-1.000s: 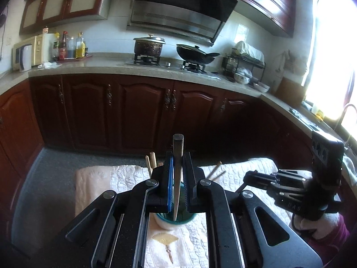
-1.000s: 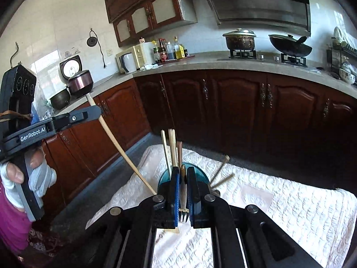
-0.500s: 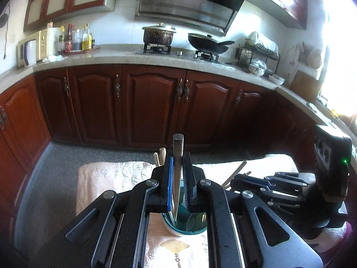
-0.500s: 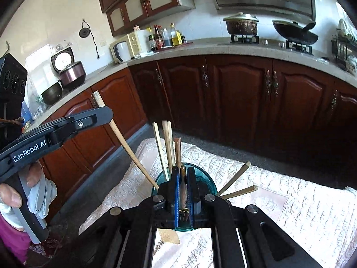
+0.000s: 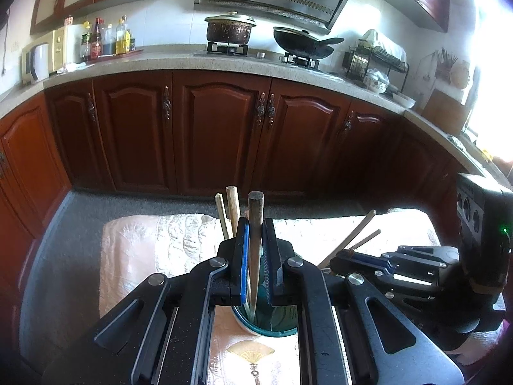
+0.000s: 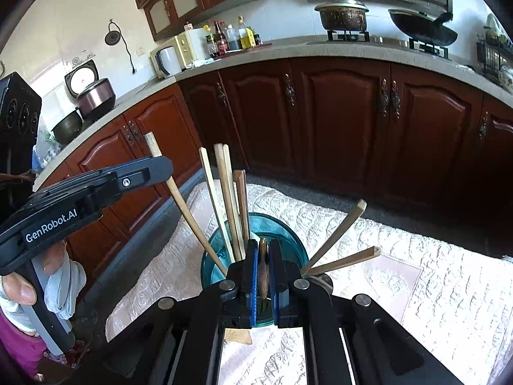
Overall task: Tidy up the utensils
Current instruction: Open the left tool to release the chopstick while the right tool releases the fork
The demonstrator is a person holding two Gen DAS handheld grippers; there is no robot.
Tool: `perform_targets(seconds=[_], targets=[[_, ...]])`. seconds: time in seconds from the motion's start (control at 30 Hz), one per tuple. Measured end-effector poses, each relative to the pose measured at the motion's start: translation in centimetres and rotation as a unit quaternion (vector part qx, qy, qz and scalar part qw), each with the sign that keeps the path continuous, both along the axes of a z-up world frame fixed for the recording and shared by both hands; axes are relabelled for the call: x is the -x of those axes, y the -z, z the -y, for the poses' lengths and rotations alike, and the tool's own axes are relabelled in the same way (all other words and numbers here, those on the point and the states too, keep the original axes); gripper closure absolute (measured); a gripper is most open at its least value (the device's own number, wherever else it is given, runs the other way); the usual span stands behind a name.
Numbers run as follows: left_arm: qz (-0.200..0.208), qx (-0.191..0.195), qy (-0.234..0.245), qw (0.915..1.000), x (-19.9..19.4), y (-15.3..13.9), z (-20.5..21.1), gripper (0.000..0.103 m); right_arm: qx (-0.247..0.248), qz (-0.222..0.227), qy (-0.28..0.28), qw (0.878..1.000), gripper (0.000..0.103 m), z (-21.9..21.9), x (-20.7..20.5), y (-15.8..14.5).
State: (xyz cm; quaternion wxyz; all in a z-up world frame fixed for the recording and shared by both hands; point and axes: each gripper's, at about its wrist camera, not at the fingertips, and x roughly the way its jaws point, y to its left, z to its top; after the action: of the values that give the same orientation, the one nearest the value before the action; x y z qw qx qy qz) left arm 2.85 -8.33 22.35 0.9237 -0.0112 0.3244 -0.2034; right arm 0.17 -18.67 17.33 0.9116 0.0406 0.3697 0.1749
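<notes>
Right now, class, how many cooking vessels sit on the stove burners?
2: a lidded pot on the left burner and a dark wok on the right burner. Nothing there seems hidden.

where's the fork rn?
Right wrist view, bottom centre: the fork is clamped in the right gripper, tines toward the camera, over the teal cup holding chopsticks.

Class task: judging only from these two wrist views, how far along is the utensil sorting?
Done: several wooden chopsticks stand in the teal cup. In hand: the left gripper holds a dark wooden stick, the right gripper a wood-handled fork, both over the cup. Left: release both inside.
</notes>
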Motion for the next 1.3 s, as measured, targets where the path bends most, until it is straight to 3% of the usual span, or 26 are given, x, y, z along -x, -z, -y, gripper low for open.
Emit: perform_targets(seconds=[0.57, 0.73, 0.9, 0.97, 1.13, 1.3], targets=[[-0.025, 0.005, -0.007, 0.9996, -1.4, 2.2, 0.1, 0.096, -0.009, -0.061, 0.006, 0.998, 0.097, -0.1, -2.2, 5.9], [-0.028, 0.010, -0.010, 0.9995, -1.5, 2.2, 0.0, 0.096, -0.034, -0.066, 0.019, 0.997, 0.097, 0.9, -2.2, 5.7], [-0.031, 0.012, -0.014, 0.9993, -1.3, 2.2, -0.2, 0.095, -0.041, -0.062, 0.027, 0.997, 0.087, 1.8, -1.5, 5.4], [-0.030, 0.011, -0.015, 0.9994, -1.2, 2.2, -0.3, 0.092, -0.046, -0.061, 0.030, 0.997, 0.085, 2.0, -1.1, 5.3], [-0.024, 0.017, -0.019, 0.9994, -0.6, 1.9, -0.6, 0.065, -0.053, -0.055, 0.036, 0.996, 0.081, 2.4, 0.1, 4.7], [-0.016, 0.009, -0.026, 0.9995, 0.6, 1.6, -0.9, 0.062, -0.060, -0.043, 0.037, 0.997, 0.080, 2.5, 1.6, 3.8]])
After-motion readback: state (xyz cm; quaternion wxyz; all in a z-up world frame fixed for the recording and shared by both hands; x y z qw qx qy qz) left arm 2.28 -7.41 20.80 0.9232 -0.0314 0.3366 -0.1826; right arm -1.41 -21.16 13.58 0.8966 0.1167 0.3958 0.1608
